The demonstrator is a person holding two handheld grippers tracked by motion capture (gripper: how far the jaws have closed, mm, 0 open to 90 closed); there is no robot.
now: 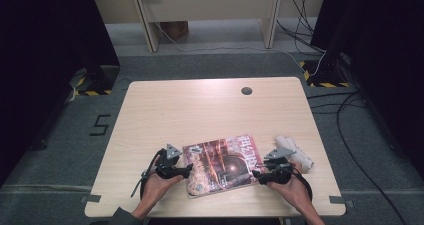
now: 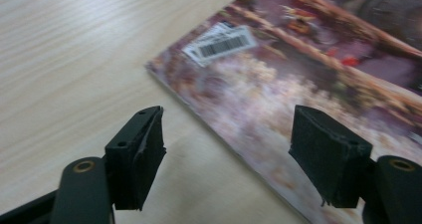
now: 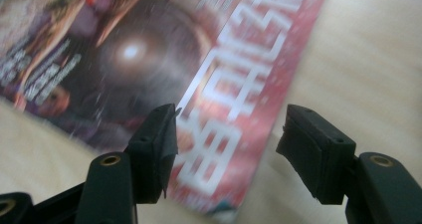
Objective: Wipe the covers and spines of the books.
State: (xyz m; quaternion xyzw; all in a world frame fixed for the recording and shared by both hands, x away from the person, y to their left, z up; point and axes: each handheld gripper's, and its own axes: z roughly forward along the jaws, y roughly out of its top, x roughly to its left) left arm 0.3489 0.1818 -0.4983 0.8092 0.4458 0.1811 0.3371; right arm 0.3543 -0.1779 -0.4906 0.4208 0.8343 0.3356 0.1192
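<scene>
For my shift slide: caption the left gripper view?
Left gripper with open fingers straddling the magazine edge on the wooden table.

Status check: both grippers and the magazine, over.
Left gripper open at the magazine's left edge. Right gripper open at its right edge. Magazine flat, unheld. White roll lies clear.

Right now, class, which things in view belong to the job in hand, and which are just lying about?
In the job:
magazine
left gripper, open
right gripper, open

Lying about:
white bundle beside the magazine
table, merely the support
</scene>
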